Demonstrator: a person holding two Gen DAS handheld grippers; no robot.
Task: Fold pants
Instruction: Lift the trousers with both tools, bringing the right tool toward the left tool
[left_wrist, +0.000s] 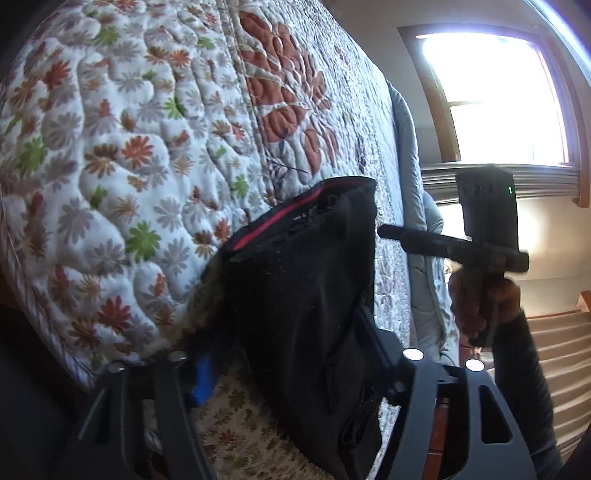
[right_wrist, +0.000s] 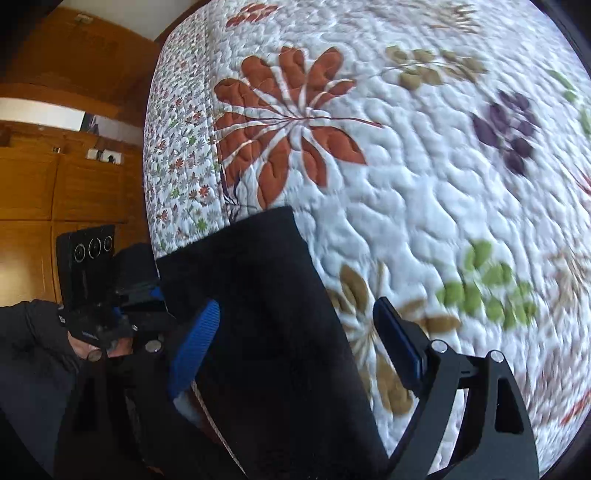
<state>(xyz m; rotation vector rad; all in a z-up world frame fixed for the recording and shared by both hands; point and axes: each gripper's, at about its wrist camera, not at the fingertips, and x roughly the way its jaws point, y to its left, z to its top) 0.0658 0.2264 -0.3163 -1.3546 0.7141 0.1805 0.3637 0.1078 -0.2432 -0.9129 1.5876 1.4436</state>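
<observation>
Left gripper (left_wrist: 288, 373) sat nearest the lens in the left wrist view, jaws spread with a thick bundle of black pants (left_wrist: 306, 295) between them; blue pad (left_wrist: 205, 376) on one finger pressed against the fabric edge, the other finger's contact was hidden by the cloth, so couldn't confirm a firm clamp, though it looked closed on the pants. Pants showed a red stripe (left_wrist: 280, 218) along the upper edge and hung off the side of the bed, over the floral quilt (left_wrist: 122, 147). Right gripper (right_wrist: 295, 339) in its own view had its fingers apart, blue pad of the left finger (right_wrist: 195, 347) touching the black pants (right_wrist: 266, 314), the other finger (right_wrist: 399, 343) clear of the cloth over the quilt (right_wrist: 424, 184): open, not pinching. The pants' far corner lay just below a big orange flower print (right_wrist: 291, 125). Further out, the left view caught the person's right hand (left_wrist: 484, 299) holding the other tool's handle, beside a grey padded edge (left_wrist: 410, 147) along the bed. Beyond that, a bright window (left_wrist: 491, 96). In the right view, wooden cabinets (right_wrist: 55, 184) stood behind the other gripper's body.
</observation>
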